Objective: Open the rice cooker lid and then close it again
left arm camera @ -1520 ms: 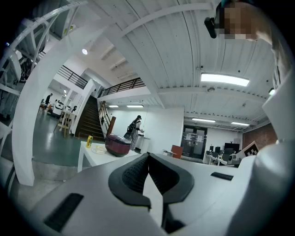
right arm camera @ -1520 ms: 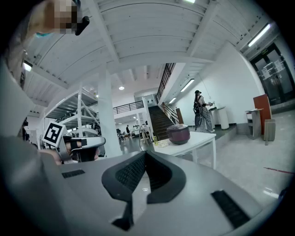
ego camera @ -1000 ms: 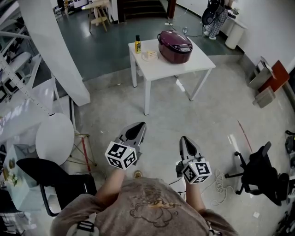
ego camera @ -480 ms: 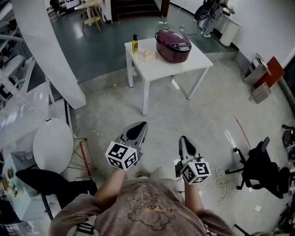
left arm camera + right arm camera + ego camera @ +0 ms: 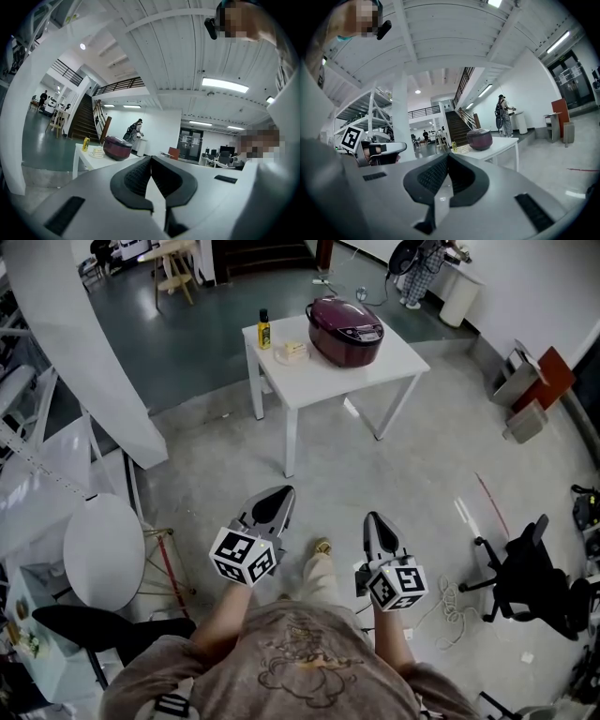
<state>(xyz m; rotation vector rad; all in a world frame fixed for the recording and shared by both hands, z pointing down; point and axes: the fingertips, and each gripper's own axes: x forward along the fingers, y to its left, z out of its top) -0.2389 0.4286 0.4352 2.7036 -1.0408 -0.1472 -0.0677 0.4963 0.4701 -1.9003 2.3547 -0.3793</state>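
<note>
The rice cooker [image 5: 345, 331], dark maroon with a pale panel on its front, is seen on a white table [image 5: 394, 367] across the room, well apart from both grippers. Its lid is down, so nothing of the inside can be made out. Just beside it, toward the table's left edge in the head view, a small pale dish [image 5: 292, 351] is set; something light-coloured lies on it, but what it is cannot be told. At the far left corner of the table a yellow bottle [image 5: 264, 330] with a dark cap is stood upright; its contents are not visible. The left gripper [image 5: 284, 493] and the right gripper [image 5: 373, 521] are held side by side low in the head view, above bare grey floor, both pointed roughly toward the table. In each gripper view the two dark ribbed pads are seen pressed together at their tips, with nothing caught between them. The cooker and table are framed beyond the closed tips in both gripper views.
</note>
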